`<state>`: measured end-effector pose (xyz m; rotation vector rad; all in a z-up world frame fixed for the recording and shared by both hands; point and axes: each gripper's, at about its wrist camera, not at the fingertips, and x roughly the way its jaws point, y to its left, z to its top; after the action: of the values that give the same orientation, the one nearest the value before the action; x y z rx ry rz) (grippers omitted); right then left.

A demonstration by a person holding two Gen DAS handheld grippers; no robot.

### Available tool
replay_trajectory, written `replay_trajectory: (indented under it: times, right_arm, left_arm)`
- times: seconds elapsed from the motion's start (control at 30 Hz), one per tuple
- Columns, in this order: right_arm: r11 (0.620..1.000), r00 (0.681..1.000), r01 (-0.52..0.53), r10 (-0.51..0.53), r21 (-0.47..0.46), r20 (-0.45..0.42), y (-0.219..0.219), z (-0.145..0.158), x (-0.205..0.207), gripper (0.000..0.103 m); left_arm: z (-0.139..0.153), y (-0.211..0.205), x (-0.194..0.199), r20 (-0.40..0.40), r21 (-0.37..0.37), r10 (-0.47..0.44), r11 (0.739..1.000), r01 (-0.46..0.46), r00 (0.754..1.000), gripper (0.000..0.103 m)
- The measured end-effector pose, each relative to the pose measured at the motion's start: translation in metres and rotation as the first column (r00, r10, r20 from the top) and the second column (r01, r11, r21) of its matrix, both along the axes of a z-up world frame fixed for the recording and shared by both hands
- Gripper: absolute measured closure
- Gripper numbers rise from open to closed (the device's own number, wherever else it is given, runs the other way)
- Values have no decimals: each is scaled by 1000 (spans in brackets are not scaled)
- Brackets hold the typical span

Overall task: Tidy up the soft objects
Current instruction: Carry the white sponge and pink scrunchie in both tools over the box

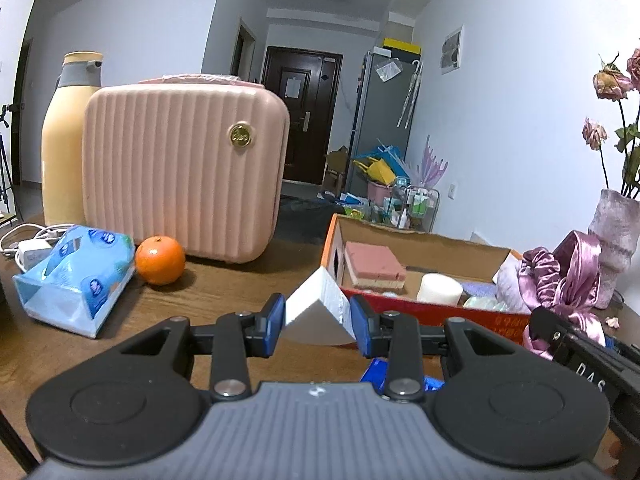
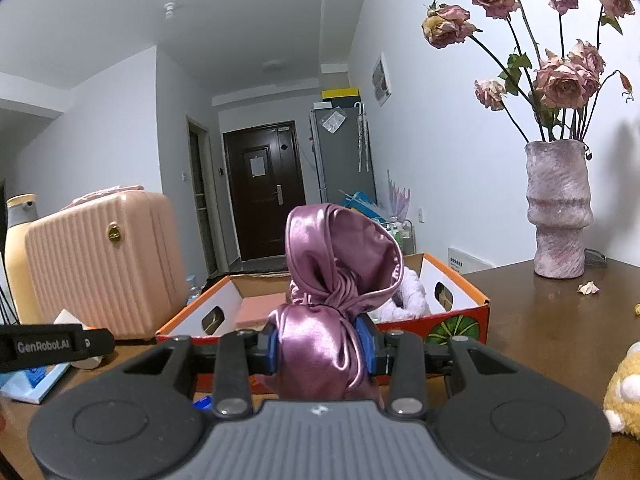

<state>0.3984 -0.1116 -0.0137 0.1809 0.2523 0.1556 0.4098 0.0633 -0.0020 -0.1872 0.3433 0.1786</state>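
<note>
- The left tool (image 1: 318, 316) clamps its 2 blue pads on a white foam wedge (image 1: 316, 310), held just before the cardboard box (image 1: 420, 240) on the bench (image 1: 224, 300).
- The right tool (image 2: 322, 346) is closed on a purple satin bundle (image 2: 332, 292), in front of the box, which holds a pink sponge (image 1: 374, 266).

The left gripper (image 1: 318, 320) points forward and a little downward, and its two blue pads (image 1: 275, 318) press from both sides on a white sponge block (image 1: 316, 306), which is held tilted with one corner up. The right gripper (image 2: 324, 350) also points forward, nearly level, and its jaws are closed on a purple satin scrunchie (image 2: 332, 280) whose bow rises above the fingers. In the left wrist view, the right gripper appears at the right edge, just beside the left one.
</note>
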Motion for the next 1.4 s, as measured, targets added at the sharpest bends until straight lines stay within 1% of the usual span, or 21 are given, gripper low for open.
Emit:
replay_trajectory:
  times: [0.37, 0.7, 1.07, 1.4]
  right_arm:
    - [1000, 1000, 6, -6, -11, 22, 3, 0, 21, 67]
    - [1000, 999, 18, -17, -17, 35, 3, -1, 43, 67]
    - [999, 999, 25, -23, -35, 45, 3, -3, 77, 67]
    - [998, 998, 37, -35, -57, 43, 1, -5, 107, 66]
  left_arm:
    - [6, -8, 25, 27, -22, 4, 1000, -3, 1000, 66]
    - [8, -14, 54, 34, -44, 2, 999, -1, 999, 66]
    - [8, -23, 94, 43, -40, -6, 999, 7, 999, 66]
    - [7, -36, 122, 54, -6, -18, 1000, 18, 998, 66]
